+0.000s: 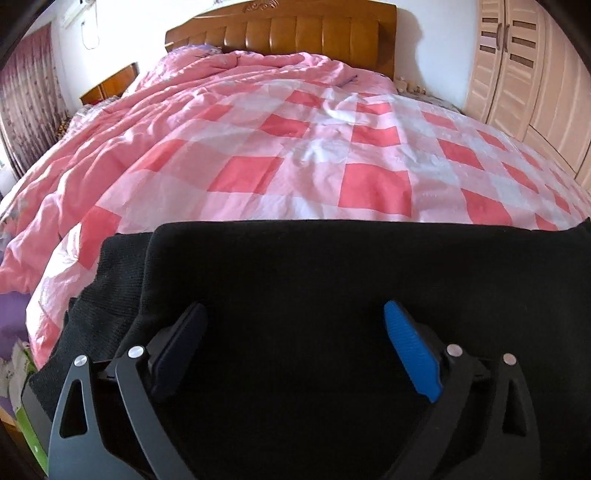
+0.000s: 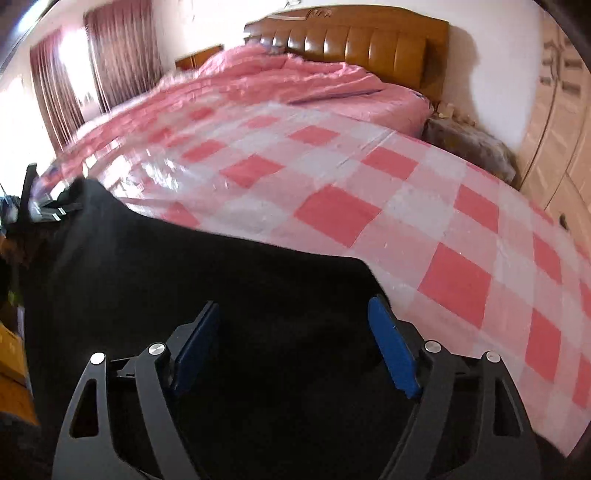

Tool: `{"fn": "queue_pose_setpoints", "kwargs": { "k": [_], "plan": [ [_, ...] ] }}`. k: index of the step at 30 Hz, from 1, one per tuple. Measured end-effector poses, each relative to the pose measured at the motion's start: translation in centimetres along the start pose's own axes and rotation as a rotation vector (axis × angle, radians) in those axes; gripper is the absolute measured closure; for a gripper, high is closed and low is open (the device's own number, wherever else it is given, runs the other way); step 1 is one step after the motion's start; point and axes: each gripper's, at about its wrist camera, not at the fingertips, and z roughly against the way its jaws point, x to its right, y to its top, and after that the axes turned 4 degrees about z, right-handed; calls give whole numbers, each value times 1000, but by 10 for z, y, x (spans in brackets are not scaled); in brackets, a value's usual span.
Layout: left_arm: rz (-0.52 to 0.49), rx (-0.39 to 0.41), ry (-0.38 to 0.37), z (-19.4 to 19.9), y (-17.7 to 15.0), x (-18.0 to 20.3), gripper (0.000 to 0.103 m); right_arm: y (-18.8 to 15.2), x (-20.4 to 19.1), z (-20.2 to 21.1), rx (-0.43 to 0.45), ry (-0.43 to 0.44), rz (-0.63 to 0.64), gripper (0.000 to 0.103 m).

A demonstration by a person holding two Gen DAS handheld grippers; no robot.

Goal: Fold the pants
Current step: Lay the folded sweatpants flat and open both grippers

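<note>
The black pants [image 1: 314, 273] lie flat on the near edge of the bed, on a pink and white checked cover [image 1: 295, 147]. A ribbed band of the pants [image 1: 110, 280] shows at their left end. My left gripper [image 1: 293, 308] is open, its blue pads wide apart just above the black cloth, holding nothing. In the right wrist view the pants [image 2: 203, 273] fill the lower left, with their right end near my right pad. My right gripper [image 2: 293, 308] is open over the cloth, empty. The other gripper [image 2: 40, 206] shows at the far left.
A wooden headboard [image 1: 295, 33] stands at the far end of the bed. A rumpled pink quilt [image 1: 147, 103] covers the far left half. A pale wardrobe [image 1: 524, 66] is at the right, curtains [image 2: 110, 51] at the left. Clutter lies on the floor at the left [image 1: 14, 354].
</note>
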Motion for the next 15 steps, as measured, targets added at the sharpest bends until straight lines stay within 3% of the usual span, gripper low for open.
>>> {"fn": "queue_pose_setpoints", "kwargs": {
  "k": [1,3,4,7,10,12,13,15],
  "plan": [
    [-6,8,27,3,2,3,7,-1,-1,4,-3,-25,14,20],
    [-10,52,109,26,4,16,11,-10,-7,32,26,-158,57,15],
    [-35,97,106,47,3,30,11,-18,-4,49,52,-170,45,14],
    [-92,163,21,85,-7,70,10,-55,21,96,51,-216,-73,10],
    [-186,137,-126,95,-29,125,9,-95,44,104,-55,-260,-132,7],
    [-290,100,-95,81,-44,159,9,-121,53,92,-162,-289,-122,5],
    [-314,81,-68,72,-50,167,8,-128,60,97,-118,-249,-161,4],
    [-247,81,-81,60,-52,164,1,-140,74,103,-95,-210,-204,5]
  ]
}}
